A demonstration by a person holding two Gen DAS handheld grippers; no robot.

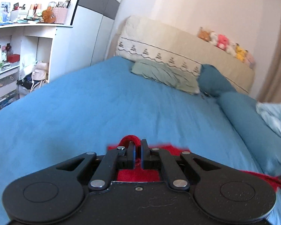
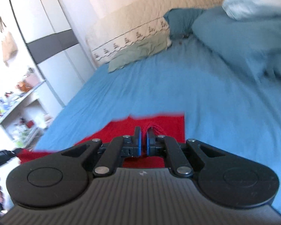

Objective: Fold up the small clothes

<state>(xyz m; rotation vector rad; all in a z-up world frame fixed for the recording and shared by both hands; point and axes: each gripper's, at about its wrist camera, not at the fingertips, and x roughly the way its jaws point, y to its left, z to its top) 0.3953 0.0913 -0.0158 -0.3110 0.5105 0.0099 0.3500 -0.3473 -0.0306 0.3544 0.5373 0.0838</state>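
Grippers are both pinching the red cloth (image 2: 155, 123) lying on the blue bed (image 1: 84, 112): left gripper (image 1: 138, 146) is clamping a bunched edge, right gripper (image 2: 143, 134) another fold. Writing is showing nowhere legibly.

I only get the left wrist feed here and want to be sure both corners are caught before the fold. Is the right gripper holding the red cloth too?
Observer: Yes, the right gripper is closed on a bunched edge of the red cloth.
Operator: Is the cloth lying flat ahead of it?
Observer: Mostly; a flat red panel spreads over the blue sheet ahead and left of its fingers.
Operator: Does your view show my gripper?
Observer: Yes, the left gripper pinches a red loop; from the right wrist view its dark tip appears at the cloth's far left edge.
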